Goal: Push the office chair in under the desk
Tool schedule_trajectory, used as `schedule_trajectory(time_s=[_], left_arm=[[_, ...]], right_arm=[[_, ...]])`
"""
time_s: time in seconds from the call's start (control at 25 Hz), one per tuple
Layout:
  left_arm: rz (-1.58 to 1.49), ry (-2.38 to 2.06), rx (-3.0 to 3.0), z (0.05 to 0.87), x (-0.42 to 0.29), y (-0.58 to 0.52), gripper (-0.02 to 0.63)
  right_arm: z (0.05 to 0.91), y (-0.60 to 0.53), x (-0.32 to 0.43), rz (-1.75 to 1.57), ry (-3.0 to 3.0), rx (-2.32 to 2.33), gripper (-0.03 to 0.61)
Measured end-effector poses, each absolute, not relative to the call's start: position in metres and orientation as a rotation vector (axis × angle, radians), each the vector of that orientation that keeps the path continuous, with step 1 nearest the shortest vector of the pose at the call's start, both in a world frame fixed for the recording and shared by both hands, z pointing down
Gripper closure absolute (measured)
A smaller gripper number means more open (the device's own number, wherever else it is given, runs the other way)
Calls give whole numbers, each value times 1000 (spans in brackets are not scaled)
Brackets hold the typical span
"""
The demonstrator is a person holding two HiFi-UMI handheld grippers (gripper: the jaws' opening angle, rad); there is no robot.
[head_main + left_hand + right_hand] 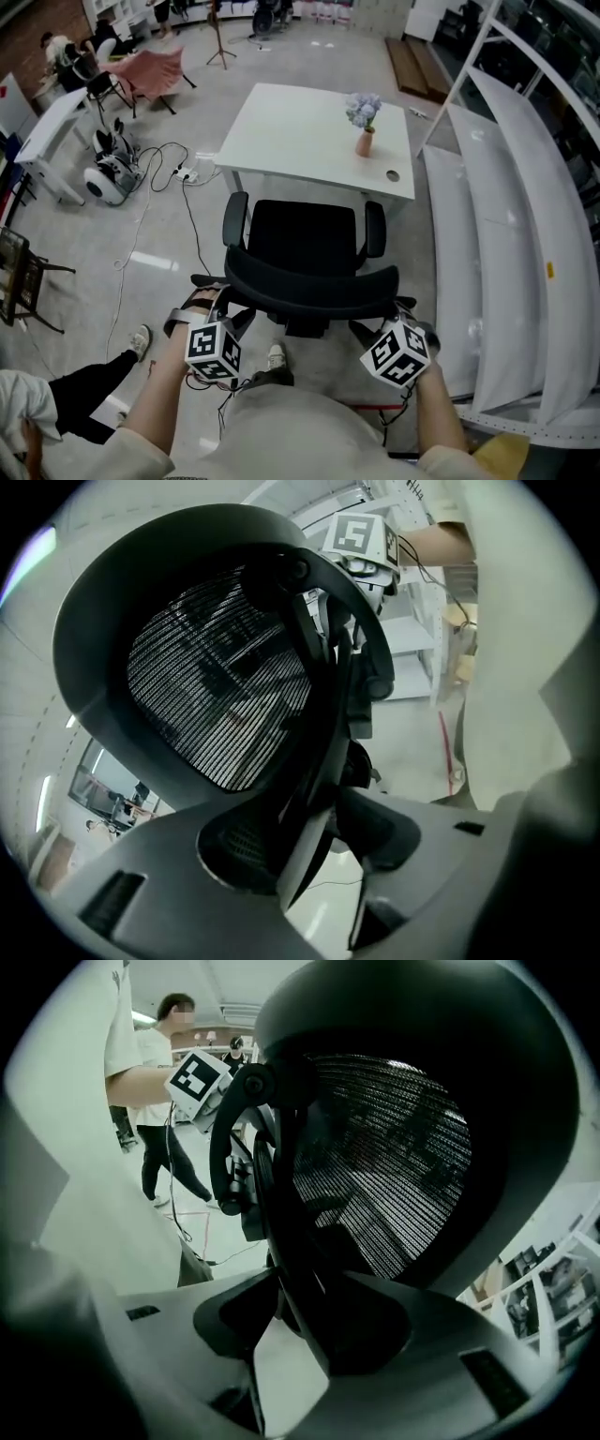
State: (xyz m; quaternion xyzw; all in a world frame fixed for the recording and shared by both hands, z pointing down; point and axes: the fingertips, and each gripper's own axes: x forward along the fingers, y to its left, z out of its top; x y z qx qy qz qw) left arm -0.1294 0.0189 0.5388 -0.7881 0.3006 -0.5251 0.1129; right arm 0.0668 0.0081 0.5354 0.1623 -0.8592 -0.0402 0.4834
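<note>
The black office chair (305, 248) stands facing the white desk (291, 131), its seat just short of the desk's near edge. My left gripper (228, 305) is at the left end of the curved backrest rim (309, 286), and my right gripper (401, 314) is at the right end. In the left gripper view the mesh backrest (220, 686) fills the frame. Its dark rim runs between the jaws of the left gripper (309, 855), with floor showing beside it. In the right gripper view the rim (300, 1269) lies likewise inside the right gripper (291, 1335), with a gap on one side.
A pink vase of flowers (364, 127) stands on the desk. Long white curved panels (525, 234) run close along the right. Cables (178, 173) and a white machine (112, 178) lie on the floor at left. Someone's legs (94, 403) are at lower left.
</note>
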Motion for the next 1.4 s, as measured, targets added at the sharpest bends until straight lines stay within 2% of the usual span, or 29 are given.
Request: schedule_trajectory(time_s=[1.4], left_arm=[[-1426,754,-2342,536,-174,-137,402]], right_arm=[[536,-133,21,-109,-2113,591,399]])
